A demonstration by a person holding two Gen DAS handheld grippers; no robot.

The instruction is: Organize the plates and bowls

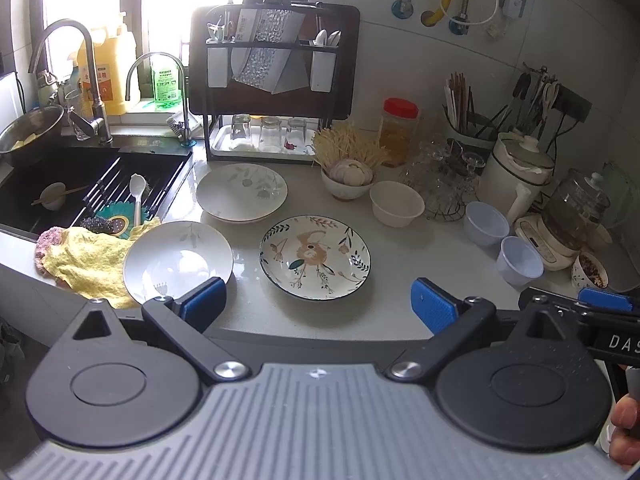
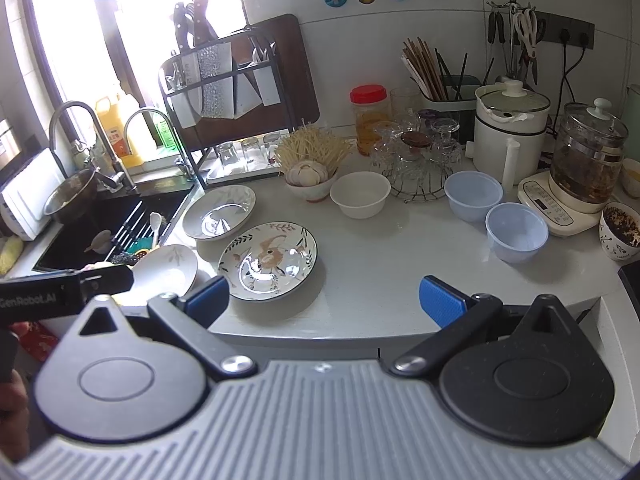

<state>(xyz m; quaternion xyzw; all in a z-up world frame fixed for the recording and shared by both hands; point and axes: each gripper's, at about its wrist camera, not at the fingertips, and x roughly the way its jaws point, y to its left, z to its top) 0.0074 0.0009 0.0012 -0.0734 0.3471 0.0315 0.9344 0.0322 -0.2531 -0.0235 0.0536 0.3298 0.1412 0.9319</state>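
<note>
The left gripper (image 1: 316, 300) is hanging over the front edge of the counter (image 1: 400, 312) with its blue fingers (image 1: 202, 298) spread wide and holding nothing. In the left wrist view, three plates are sitting ahead of it. A plain white plate (image 1: 178, 260) is lying at ten o'clock, touching a yellow cloth (image 1: 86, 260). A leafy white plate (image 1: 241, 192) is sitting behind it at eleven o'clock. A flower plate (image 1: 315, 257) is lying at twelve o'clock. A white bowl (image 1: 396, 203) is sitting at one o'clock with nothing in it. Beside it, a small bowl (image 1: 347, 184) is holding garlic. Two pale blue bowls (image 1: 486, 223) are sitting at two o'clock. This view is showing the sink (image 1: 80, 184) well, with a small bowl and a white spoon in it.

The right gripper (image 2: 324, 300) is also hanging wide open and holding nothing. In the right wrist view, the flower plate (image 2: 273, 260) is sitting at eleven o'clock and the blue bowls (image 2: 516, 232) at one o'clock, both looking empty. This view is showing more of the right side: a glass kettle (image 2: 588, 156) with dark tea in it, and a cup (image 2: 620, 230) full of dark bits at three o'clock.
</note>
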